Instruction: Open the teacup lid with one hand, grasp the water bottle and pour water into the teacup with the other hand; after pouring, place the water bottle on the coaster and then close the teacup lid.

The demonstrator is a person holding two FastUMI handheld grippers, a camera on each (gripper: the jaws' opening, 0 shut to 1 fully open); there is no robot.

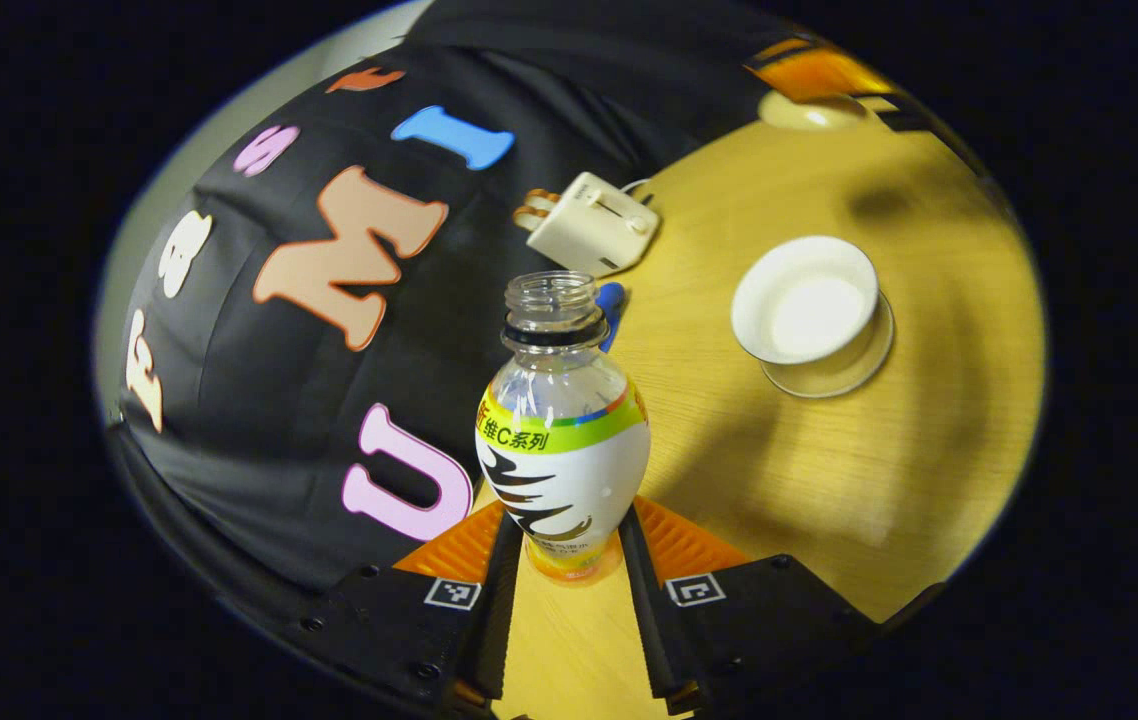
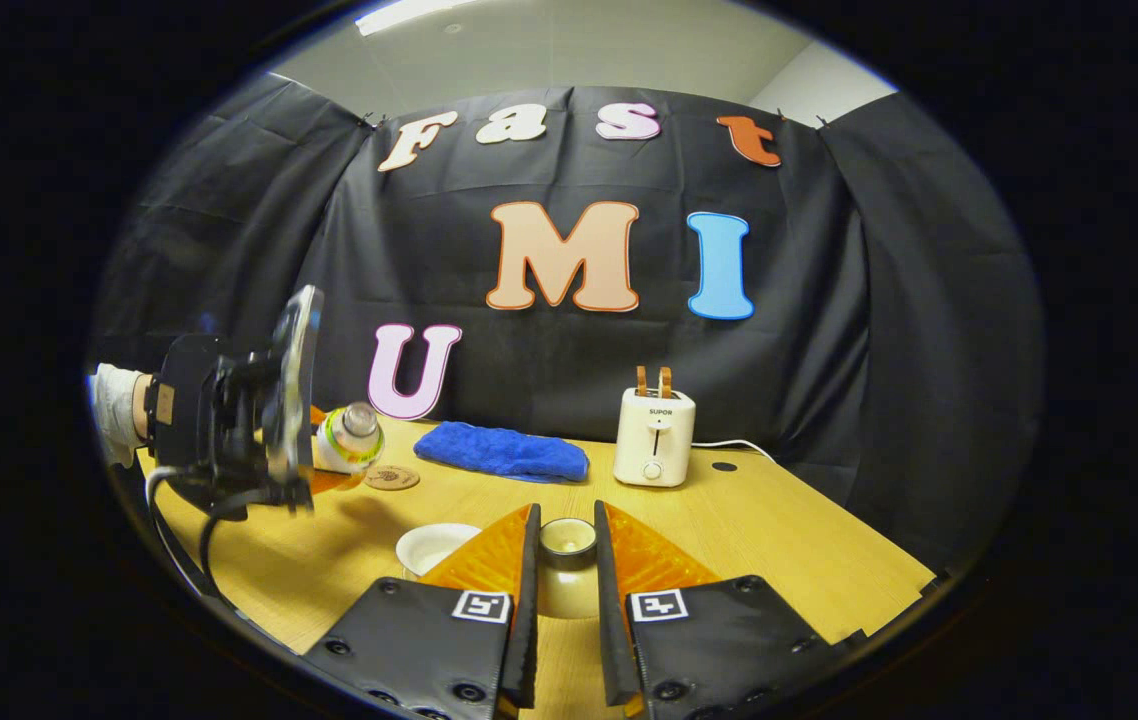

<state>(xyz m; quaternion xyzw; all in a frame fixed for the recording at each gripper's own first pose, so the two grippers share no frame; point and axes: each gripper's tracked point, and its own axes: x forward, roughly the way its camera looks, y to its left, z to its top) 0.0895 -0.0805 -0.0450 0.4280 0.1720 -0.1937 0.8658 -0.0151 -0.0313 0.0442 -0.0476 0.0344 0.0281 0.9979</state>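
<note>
Clear plastic, uncapped, the water bottle (image 1: 562, 430) sits clenched low down between the left gripper (image 1: 569, 560) jaws, its open neck pointing away along the fingers; in the right gripper view the same bottle (image 2: 349, 438) lies tilted nearly on its side, held above the counter (image 2: 779, 540) near the left edge, mouth toward the camera; a gloved hand (image 2: 119, 412) holds that gripper there.

The teacup (image 1: 807, 305) stands open on its saucer (image 1: 834, 365), white inside, well to the right of the bottle's mouth in the left gripper view; whether water is in it I cannot tell. The right gripper (image 2: 565, 560) jaws are closed on the teacup lid (image 2: 567, 545), gripping its round knob, held aloft just beside the open teacup (image 2: 434, 545).

By my reading, the lid is off and the bottle is grasped; the bottle's mouth is not over the cup, so this is either the approach to pouring or the move away afterwards, and the frames do not settle which. Left to do for certain: set the bottle on the coaster (image 2: 392, 477), a small round brown disc lying on the counter just below the bottle, then put the lid back.

The bottle wears a white wrap with dark stripes and a green band; its upper part looks empty and see-through.

A blue cloth (image 2: 501, 451) and a white toaster (image 2: 654, 436) sit at the back.
</note>
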